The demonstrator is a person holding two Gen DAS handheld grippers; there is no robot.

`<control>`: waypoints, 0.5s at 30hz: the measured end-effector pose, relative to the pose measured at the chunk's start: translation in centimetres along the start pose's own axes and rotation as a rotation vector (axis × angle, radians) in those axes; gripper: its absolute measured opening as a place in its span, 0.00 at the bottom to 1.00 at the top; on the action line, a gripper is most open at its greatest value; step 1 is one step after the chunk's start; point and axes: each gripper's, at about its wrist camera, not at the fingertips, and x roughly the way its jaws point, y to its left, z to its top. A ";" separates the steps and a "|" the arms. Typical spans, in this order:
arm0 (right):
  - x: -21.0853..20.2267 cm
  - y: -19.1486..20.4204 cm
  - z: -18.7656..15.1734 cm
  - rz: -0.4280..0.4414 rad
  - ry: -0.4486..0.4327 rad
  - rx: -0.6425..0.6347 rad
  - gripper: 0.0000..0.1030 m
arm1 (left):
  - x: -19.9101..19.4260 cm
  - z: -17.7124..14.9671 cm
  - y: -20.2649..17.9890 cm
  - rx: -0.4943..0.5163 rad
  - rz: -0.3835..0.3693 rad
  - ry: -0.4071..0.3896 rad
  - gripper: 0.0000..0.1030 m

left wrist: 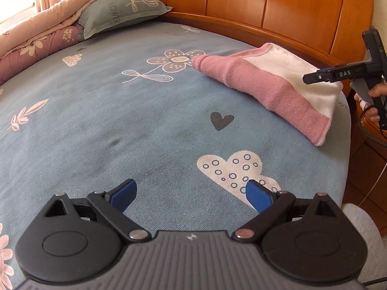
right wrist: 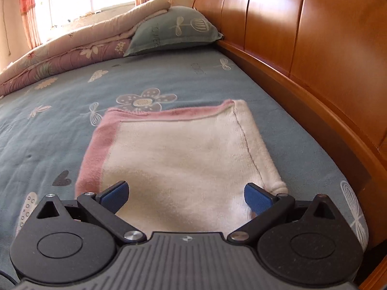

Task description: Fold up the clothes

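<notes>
A folded pink and white garment [left wrist: 271,84] lies on the blue patterned bedsheet [left wrist: 121,120] near the wooden headboard. In the right wrist view the same garment [right wrist: 183,159] fills the middle, white side up with a pink border along its left and far edges. My left gripper [left wrist: 191,191] hovers open over bare sheet, well short and left of the garment, holding nothing. My right gripper [right wrist: 186,193] is open just above the garment's near edge, its blue pads apart with nothing between them. The right gripper [left wrist: 312,77] also shows from the side in the left wrist view, held by a hand [left wrist: 372,101].
A grey-green pillow [right wrist: 174,31] and a folded pink quilt [right wrist: 72,55] lie at the far end of the bed by a bright window. The curved wooden headboard [right wrist: 314,48] runs along the right side. The bed's edge [left wrist: 346,145] drops off at the right.
</notes>
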 end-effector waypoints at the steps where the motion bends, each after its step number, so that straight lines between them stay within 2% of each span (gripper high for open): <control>1: 0.4 -0.7 -0.2 -0.005 0.019 0.033 1.00 | 0.0 0.1 -0.2 0.000 0.001 0.000 0.94; 2: 0.1 -0.8 -0.3 0.005 0.005 0.062 1.00 | 0.0 0.1 -0.4 0.003 0.005 -0.002 0.94; 6: -2.4 2.2 0.2 0.034 -0.071 0.049 1.00 | -0.2 0.1 -0.7 0.013 0.011 -0.008 0.94; 9: -2.6 4.3 -1.0 0.059 -0.061 0.025 1.00 | -0.4 0.0 -1.1 0.027 0.011 -0.009 0.94; 13: -2.1 5.3 -4.1 0.015 0.009 -0.023 1.00 | -0.8 -0.2 -1.4 0.041 0.001 -0.010 0.94; 15: -2.7 5.4 -4.2 0.008 0.006 -0.035 1.00 | -0.9 -0.4 -1.5 0.053 0.011 -0.007 0.94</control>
